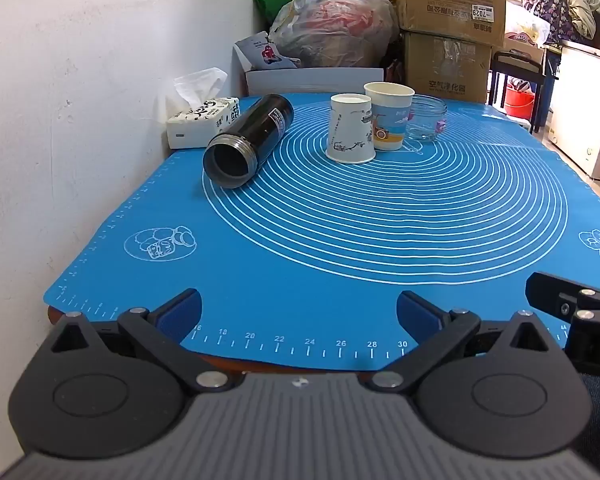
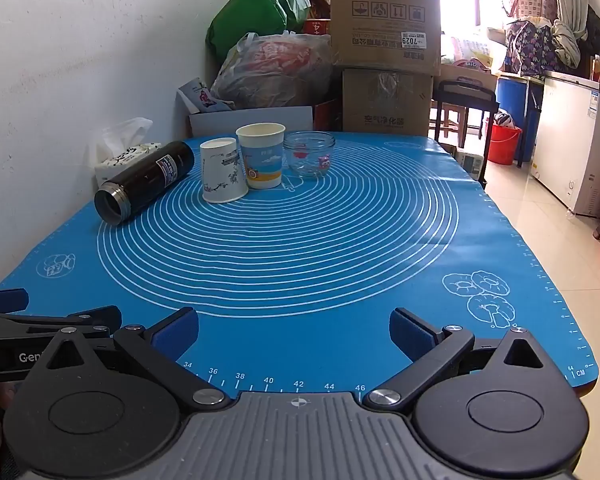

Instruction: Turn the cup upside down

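Far left, against the wall: tissue box, one tissue sticking up. Just beside it a black flask lies on its side on the blue mat, open mouth toward the cameras, base toward the tissue box.

Centre back of the surface, three vessels in a row. White cup with ink-style print stands inverted, wide rim down on the mat. Touching or nearly touching its right side, slightly behind: blue cup, upright, mouth open to the top, cartoon car print. Right of that a glass jar, upright, with small stickers; whether it touches the blue cup cannot be told.

Behind the surface: plastic bag, green bag, stacked cartons.

Left gripper sits low at the near mat edge, jaws spread wide, nothing between them. Blue pads show on both fingers.

Right gripper sits at the near edge too, further right along the ruler marks, jaws wide apart and empty. Part of it shows at the right margin of the left wrist view; the left gripper shows at the left margin of the right wrist view.

Both grippers are well apart from the cups.
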